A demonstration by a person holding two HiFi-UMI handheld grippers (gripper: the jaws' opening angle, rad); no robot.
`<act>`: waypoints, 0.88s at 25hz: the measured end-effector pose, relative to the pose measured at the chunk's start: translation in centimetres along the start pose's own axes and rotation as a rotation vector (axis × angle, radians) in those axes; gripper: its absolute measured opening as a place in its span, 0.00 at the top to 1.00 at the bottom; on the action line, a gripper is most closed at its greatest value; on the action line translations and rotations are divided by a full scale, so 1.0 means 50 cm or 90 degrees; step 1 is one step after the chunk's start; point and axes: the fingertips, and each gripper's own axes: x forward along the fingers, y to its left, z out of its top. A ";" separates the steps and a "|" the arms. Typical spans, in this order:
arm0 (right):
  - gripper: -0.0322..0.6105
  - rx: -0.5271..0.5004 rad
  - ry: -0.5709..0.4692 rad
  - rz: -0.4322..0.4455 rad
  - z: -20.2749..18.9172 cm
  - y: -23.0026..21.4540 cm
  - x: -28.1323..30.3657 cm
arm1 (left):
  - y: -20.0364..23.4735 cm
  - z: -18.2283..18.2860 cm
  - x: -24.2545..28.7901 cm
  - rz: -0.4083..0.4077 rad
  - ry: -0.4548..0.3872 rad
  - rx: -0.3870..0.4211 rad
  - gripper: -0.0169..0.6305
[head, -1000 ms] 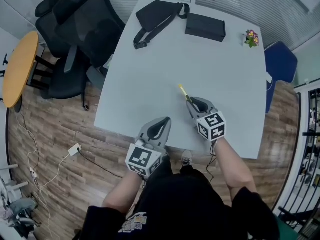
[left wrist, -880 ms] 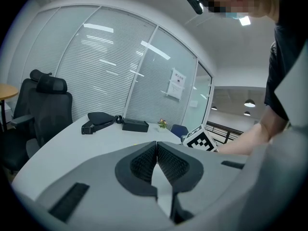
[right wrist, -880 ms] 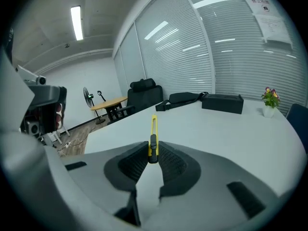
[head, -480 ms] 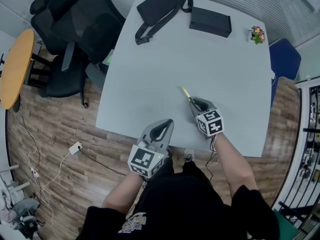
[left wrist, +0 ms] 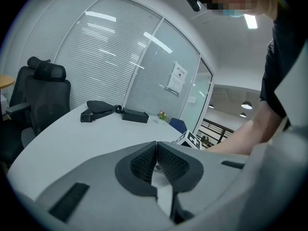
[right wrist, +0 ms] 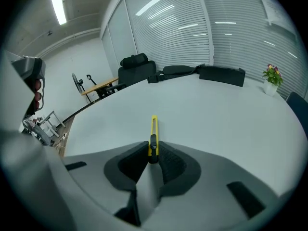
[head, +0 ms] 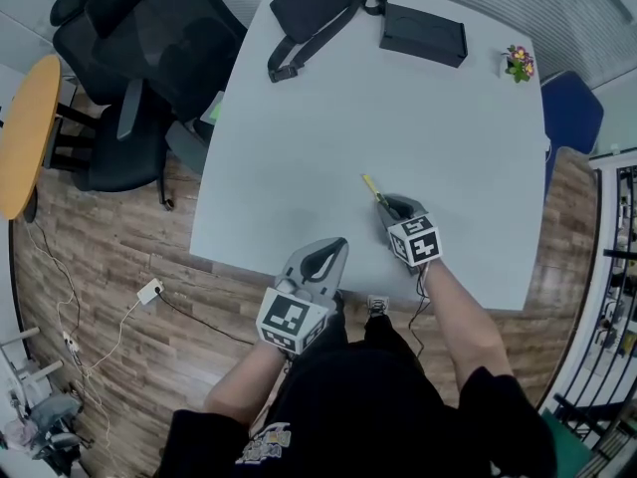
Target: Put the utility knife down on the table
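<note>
A yellow utility knife (right wrist: 153, 136) with a black slider sticks forward out of my right gripper (right wrist: 153, 154), whose pads press on its rear end. In the head view the knife (head: 371, 187) points up-left, low over the white table (head: 418, 108), with the right gripper (head: 390, 205) just behind it. My left gripper (head: 320, 258) hangs at the table's near edge, its jaws together and nothing between them (left wrist: 156, 159).
At the table's far end lie a black sling bag (head: 314, 8) and a black box (head: 423, 34), with a small flower pot (head: 517, 63) at the far right corner. Black office chairs (head: 139, 48) stand left of the table, a blue chair (head: 569, 108) to its right.
My right gripper has sunk toward the tabletop with the knife and tipped further down. The left gripper has dropped a little at the table's edge.
</note>
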 end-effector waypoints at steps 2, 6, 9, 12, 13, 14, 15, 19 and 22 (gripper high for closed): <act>0.84 0.003 0.007 -0.002 -0.005 -0.002 0.005 | 0.002 -0.001 0.001 0.000 0.001 -0.002 0.96; 0.84 0.006 0.014 -0.002 -0.013 -0.004 0.011 | 0.005 -0.001 0.001 0.001 0.002 -0.005 0.96; 0.84 0.003 0.014 -0.002 -0.015 -0.004 0.013 | 0.008 -0.001 0.001 0.004 0.002 -0.004 0.96; 0.84 -0.007 0.015 -0.006 -0.015 -0.002 0.014 | 0.010 0.000 0.000 0.008 0.002 -0.004 0.96; 0.84 -0.011 0.017 -0.006 -0.015 -0.002 0.015 | 0.010 0.000 0.000 0.009 0.001 -0.004 0.96; 0.84 -0.013 0.018 -0.005 -0.015 -0.002 0.015 | 0.010 0.001 0.001 0.010 0.001 -0.003 0.96; 0.83 -0.013 0.019 -0.003 -0.015 -0.001 0.015 | 0.009 0.002 0.001 0.011 0.001 -0.002 0.96; 0.79 -0.010 0.021 0.013 -0.015 0.004 0.016 | 0.000 0.008 0.002 0.014 -0.003 0.002 0.96; 0.76 -0.005 0.021 0.021 -0.018 0.007 0.014 | -0.008 0.010 -0.002 0.020 -0.005 0.005 0.96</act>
